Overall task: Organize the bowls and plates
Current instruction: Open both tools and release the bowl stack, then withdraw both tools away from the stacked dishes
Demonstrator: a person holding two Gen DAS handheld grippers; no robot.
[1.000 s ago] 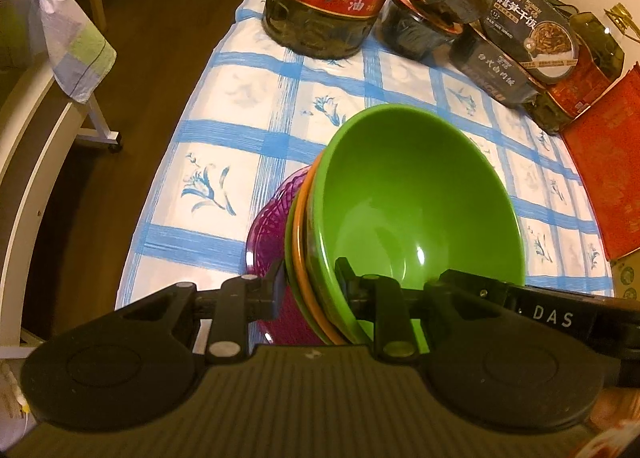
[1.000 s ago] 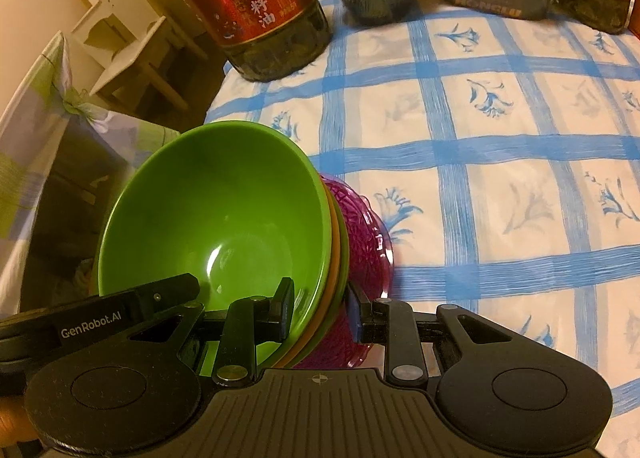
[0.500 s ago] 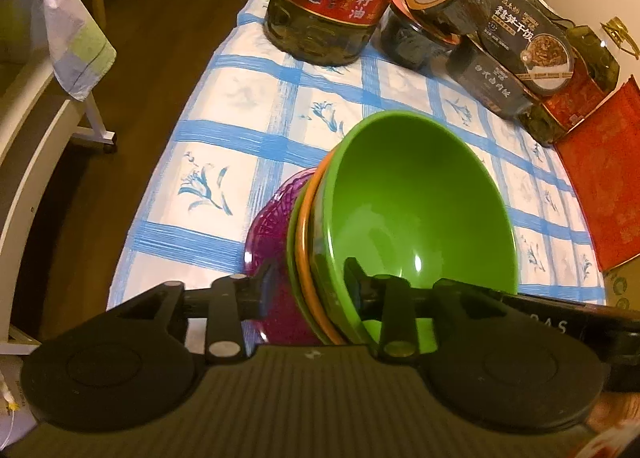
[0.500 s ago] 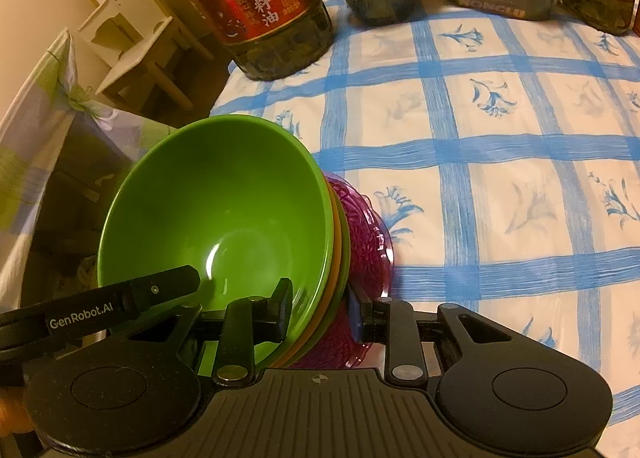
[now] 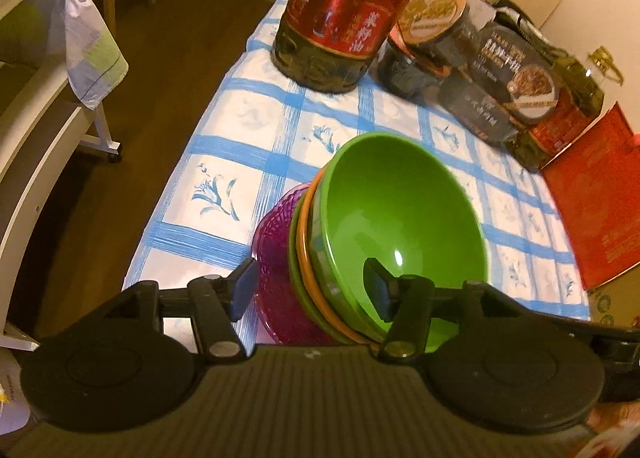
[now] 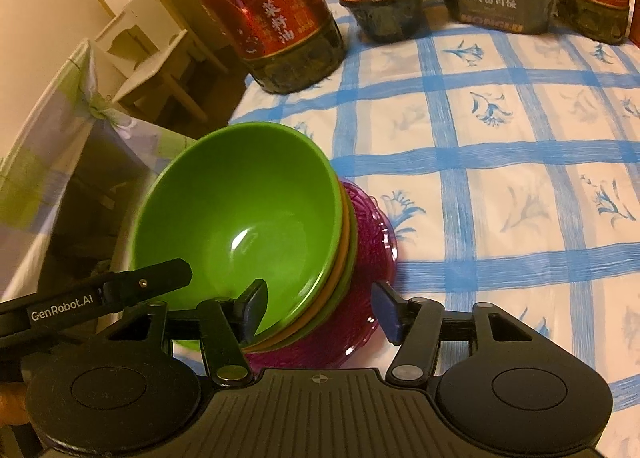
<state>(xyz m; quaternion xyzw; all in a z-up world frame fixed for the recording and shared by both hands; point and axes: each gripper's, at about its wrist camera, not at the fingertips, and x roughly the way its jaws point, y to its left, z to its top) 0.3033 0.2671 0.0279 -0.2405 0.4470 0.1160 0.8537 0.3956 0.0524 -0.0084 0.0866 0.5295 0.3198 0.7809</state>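
- Blue-checked tablecloth [image 5: 256,145] with flower prints; dark wood floor [image 5: 168,57] beyond left edge.
- Far end: big oil bottle [image 5: 348,9], red label, Chinese characters. Beside it, stacked meal boxes [image 5: 496,69]. Red cloth [image 5: 592,209] at far right in left view.
- White furniture [image 5: 36,125] off the table, with checked cloth [image 5: 92,45] knotted over it.
- Near edge of table: tilted stack. Green bowl [image 5: 396,230] on top and innermost, orange rim [image 5: 304,234] under it, second green rim [image 5: 295,254] below that, purple plate [image 5: 276,254] at bottom, patterned and translucent.
- Stack leans, bowl mouth turned toward the right-hand side in left view, toward the left-hand side in right view.
- Plate's lower edge close to the cloth; contact not clear.
- Left gripper [image 5: 312,290]: parted wide, straddling the stack's near rim. One finger outside the plate, other finger inside the bowl. Pads look clear of the rims, no squeeze seen.
- Right gripper [image 6: 322,308]: likewise parted, straddling the same stack from the opposite side. One finger inside the bowl [image 6: 240,217], other outside the plate [image 6: 368,242]. Gap visible between that pad and the plate.
- Left gripper's finger, marked GenRobot.AI, seen in right view reaching into the bowl from the left edge.
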